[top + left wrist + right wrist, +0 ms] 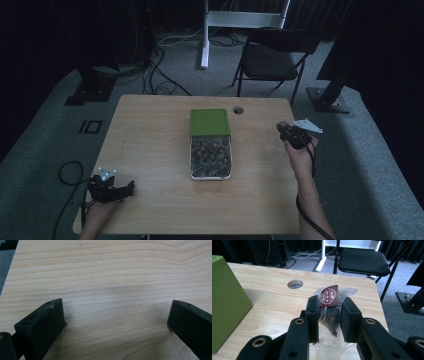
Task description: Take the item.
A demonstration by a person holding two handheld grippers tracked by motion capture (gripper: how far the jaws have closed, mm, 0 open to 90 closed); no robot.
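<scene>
My right gripper (330,302) is shut on a clear tea bag (328,315) with a maroon label, held just above a clear plastic cup (331,348) on the table. In the high view that gripper (286,131) is near the table's right edge. At the table's middle stands a box (192,167) holding several tea bags, its green lid (209,121) raised at the far end. The lid (224,302) also shows at the left of the right gripper view. My left gripper (129,187) rests at the front left corner, open, with bare wood between its jaws (116,315).
The wooden table (150,150) has a round cable hole (238,110) behind the box. A black folding chair (272,57) stands beyond the far right corner, with a white desk leg (204,35) and cables on the carpet behind.
</scene>
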